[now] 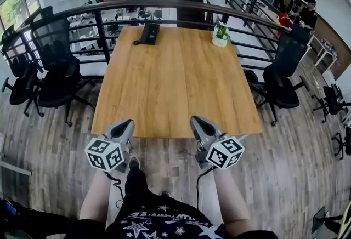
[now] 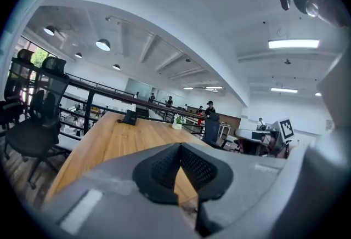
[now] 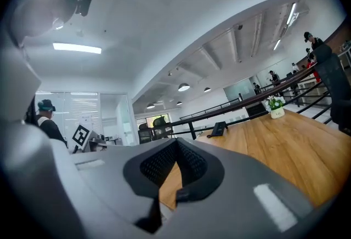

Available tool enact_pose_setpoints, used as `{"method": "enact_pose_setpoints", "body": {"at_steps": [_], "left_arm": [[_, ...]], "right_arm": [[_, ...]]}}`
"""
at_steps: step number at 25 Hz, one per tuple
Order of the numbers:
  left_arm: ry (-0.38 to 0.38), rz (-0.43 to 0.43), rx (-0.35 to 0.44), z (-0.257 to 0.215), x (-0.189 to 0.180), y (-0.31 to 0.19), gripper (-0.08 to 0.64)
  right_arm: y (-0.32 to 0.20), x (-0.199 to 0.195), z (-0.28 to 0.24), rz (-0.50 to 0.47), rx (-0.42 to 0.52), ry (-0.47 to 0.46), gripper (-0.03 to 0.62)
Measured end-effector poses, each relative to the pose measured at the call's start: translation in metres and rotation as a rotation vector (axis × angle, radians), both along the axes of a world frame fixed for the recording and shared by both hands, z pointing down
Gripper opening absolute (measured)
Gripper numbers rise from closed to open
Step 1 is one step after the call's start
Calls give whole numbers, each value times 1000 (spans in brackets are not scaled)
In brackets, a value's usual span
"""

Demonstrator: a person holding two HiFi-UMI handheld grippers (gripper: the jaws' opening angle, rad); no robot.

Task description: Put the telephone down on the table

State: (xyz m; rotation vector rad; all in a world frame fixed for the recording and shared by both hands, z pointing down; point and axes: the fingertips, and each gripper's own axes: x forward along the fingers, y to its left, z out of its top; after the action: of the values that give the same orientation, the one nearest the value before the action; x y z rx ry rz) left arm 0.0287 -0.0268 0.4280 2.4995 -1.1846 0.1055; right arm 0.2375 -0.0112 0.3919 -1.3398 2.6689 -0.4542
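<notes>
The black desk telephone (image 1: 149,33) lies at the far edge of the long wooden table (image 1: 175,84), close to the railing. It also appears small and distant in the left gripper view (image 2: 130,117) and in the right gripper view (image 3: 219,129). My left gripper (image 1: 129,121) and my right gripper (image 1: 193,119) hover side by side at the table's near edge, pointing toward the far end. Both are shut with nothing between their jaws, as seen on the left gripper (image 2: 180,146) and the right gripper (image 3: 175,140). Neither is near the telephone.
A small potted plant (image 1: 220,38) stands at the table's far right corner. Black office chairs stand to the left (image 1: 55,73) and to the right (image 1: 282,76) of the table. A dark railing (image 1: 164,5) runs behind the far edge. Several people stand at the back right.
</notes>
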Motion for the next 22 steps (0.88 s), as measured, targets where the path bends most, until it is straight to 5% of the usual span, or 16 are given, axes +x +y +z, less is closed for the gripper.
{"method": "enact_pose_setpoints", "body": {"at_steps": [8,22], "left_arm": [[-21,27,-90,29,35,67,3],[-12,86,-145,50,17,129,3]], "right_arm": [[54,-22,28,-114,-27,1,-2],[102,-88,56,-143,-67,80,-3]]}}
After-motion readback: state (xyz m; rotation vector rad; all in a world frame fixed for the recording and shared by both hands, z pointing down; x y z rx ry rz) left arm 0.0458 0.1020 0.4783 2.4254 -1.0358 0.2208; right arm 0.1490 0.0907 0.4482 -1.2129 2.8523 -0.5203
